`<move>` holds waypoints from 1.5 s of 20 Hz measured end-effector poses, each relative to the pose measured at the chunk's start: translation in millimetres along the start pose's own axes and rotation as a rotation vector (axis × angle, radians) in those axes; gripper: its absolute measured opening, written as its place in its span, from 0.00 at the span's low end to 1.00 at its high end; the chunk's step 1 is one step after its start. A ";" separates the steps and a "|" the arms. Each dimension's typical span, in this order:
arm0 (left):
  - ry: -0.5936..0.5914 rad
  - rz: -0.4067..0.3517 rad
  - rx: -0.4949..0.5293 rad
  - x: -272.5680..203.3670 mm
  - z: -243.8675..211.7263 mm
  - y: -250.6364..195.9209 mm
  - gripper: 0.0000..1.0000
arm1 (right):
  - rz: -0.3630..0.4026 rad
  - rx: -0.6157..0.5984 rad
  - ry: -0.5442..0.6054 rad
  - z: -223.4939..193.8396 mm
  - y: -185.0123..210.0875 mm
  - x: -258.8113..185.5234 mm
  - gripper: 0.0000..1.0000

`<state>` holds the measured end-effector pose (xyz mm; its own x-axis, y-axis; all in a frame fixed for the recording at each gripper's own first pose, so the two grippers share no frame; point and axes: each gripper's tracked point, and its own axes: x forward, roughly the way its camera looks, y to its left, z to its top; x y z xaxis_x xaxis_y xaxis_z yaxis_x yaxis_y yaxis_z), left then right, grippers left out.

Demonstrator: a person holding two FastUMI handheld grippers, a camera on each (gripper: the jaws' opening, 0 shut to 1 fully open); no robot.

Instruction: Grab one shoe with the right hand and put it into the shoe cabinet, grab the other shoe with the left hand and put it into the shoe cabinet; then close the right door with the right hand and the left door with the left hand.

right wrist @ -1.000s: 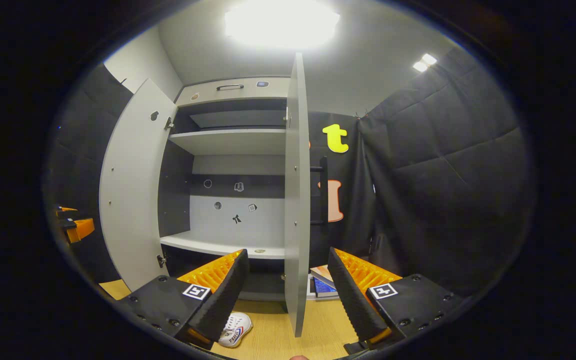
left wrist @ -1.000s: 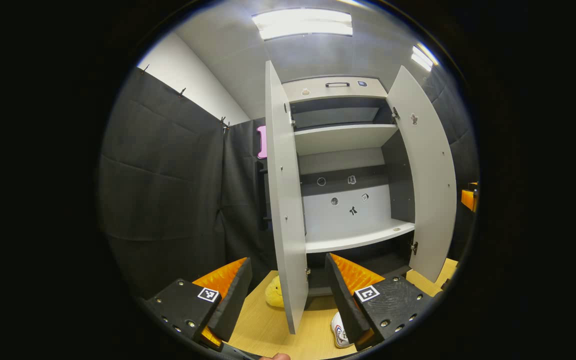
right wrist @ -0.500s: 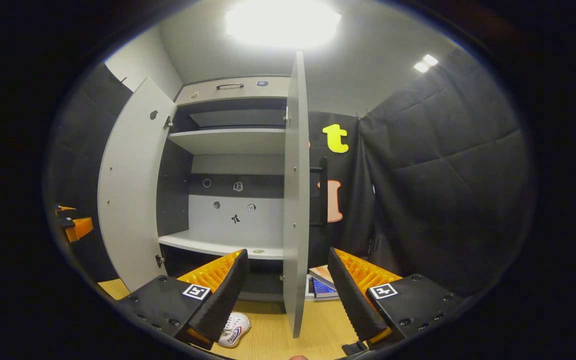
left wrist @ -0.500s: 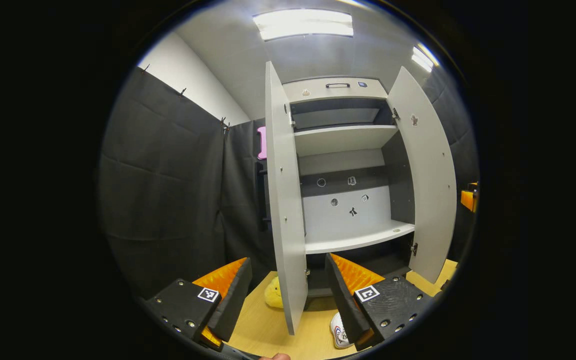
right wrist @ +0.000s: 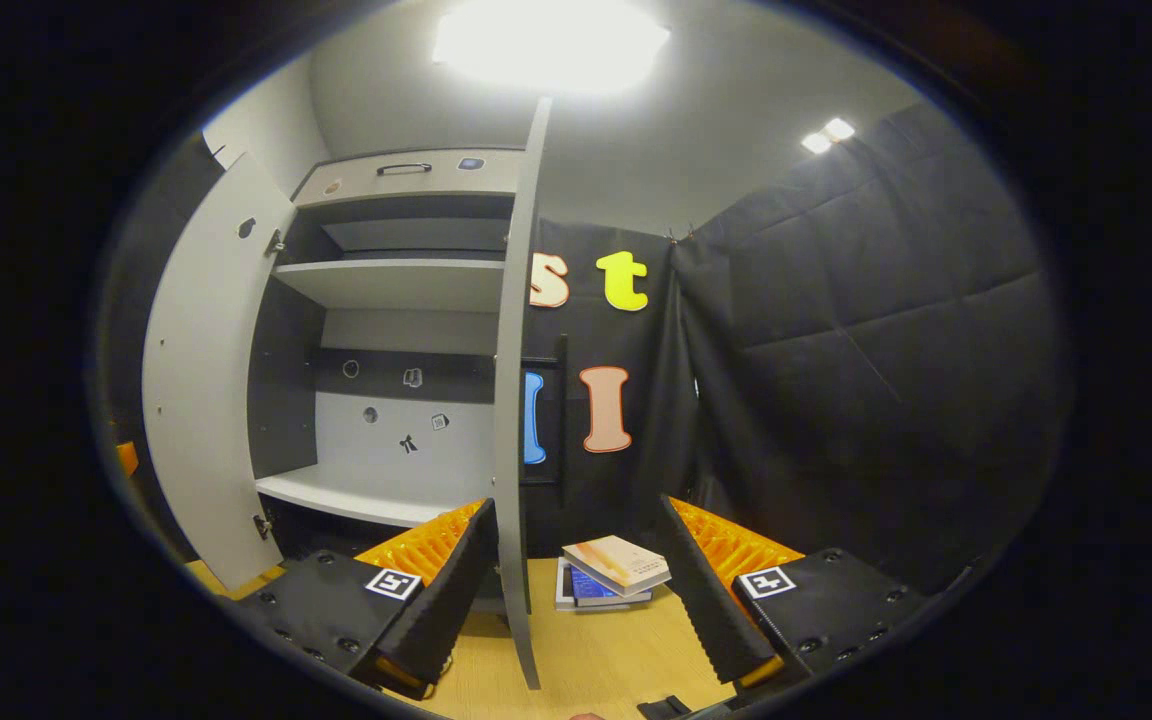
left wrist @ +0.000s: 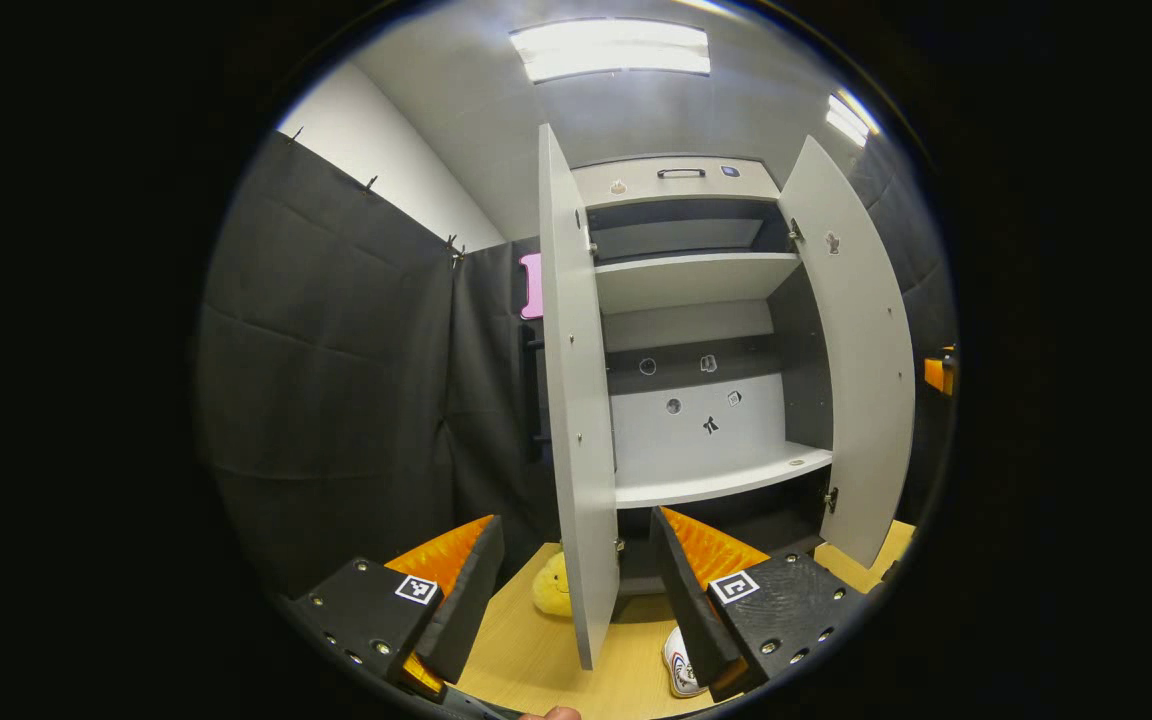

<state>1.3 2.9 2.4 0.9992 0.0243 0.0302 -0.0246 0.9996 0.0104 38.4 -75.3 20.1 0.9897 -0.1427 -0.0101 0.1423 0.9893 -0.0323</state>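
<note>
Standing wide open, both doors of the grey shoe cabinet (left wrist: 696, 330) leave its pale shelves (left wrist: 716, 475) bare; small stickers dot the back panel. Left door (left wrist: 576, 400) is seen edge-on in the left gripper view, right door (right wrist: 511, 400) edge-on in the right gripper view. One white shoe (left wrist: 678, 662) with red-blue markings lies on the light wood floor (left wrist: 526, 650) in front of the cabinet, half hidden behind a finger of the left gripper (left wrist: 571, 600); the second shoe can't be made out. Left gripper's jaws are spread apart, holding nothing. Right gripper (right wrist: 576, 590) likewise spread and empty, straddling the right door's edge without touching. Yellow plush toy (left wrist: 551, 585) sits behind the left door, partly cut off. Stack of books (right wrist: 611, 575) lies on the floor beside the right door. Black cloth walls, ceiling light panels (left wrist: 611, 45) overhead.
</note>
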 end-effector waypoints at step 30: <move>0.047 0.094 0.032 -27.5 -46.0 147.7 0.79 | 0.355 -0.123 0.788 -364.7 273.0 9.7 1.00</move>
<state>-28.4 150.4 -42.8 0.9928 0.1190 -0.0141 -0.1184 0.9921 0.0413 81.6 182.3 -353.3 0.6706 0.1490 -0.7267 -0.2199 0.9755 -0.0029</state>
